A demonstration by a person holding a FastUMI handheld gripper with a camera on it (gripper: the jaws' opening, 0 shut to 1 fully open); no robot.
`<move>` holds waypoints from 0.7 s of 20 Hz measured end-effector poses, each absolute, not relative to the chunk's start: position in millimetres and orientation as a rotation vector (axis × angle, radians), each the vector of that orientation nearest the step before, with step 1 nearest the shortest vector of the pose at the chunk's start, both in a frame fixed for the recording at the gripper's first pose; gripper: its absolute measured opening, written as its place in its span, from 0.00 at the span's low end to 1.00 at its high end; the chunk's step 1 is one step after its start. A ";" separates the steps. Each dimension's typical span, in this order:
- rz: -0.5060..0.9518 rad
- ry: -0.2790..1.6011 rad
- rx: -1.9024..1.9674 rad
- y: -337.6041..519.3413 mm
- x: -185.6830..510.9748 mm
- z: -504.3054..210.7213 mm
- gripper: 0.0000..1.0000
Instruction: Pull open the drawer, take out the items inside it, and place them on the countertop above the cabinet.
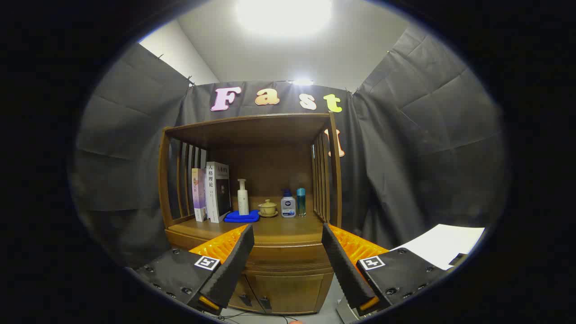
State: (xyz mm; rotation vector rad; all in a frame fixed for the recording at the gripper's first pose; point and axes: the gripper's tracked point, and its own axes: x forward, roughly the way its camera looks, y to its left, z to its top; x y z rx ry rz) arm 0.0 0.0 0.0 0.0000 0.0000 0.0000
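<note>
Gripper [288,252] facing the closed drawer [288,258] of a wooden cabinet [252,135], its fingers [234,265] standing wide apart and gripping nothing.

The drawer front is sitting between the fingers and beyond their tips, just under the bench [288,229] and above the lower doors [288,292]; its contents are lying out of sight. On the bench, under the cabinet's top shelf, books [211,198] are leaning at the left, then a blue cloth [242,217], a pump bottle [243,198], a lidded cup [267,208], a white bottle [288,205] and a teal bottle [301,202] are standing in a row.
</note>
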 end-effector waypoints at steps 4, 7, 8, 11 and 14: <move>-0.003 -0.002 -0.003 -0.5 -0.2 -1.9 0.97; -0.003 0.003 -0.001 0.4 0.2 -4.7 0.97; -0.003 0.003 -0.001 -0.1 0.2 -5.3 0.97; 0.002 -0.007 0.011 2.6 1.0 -4.8 0.97; 0.010 -0.003 0.013 5.3 4.2 -8.0 0.97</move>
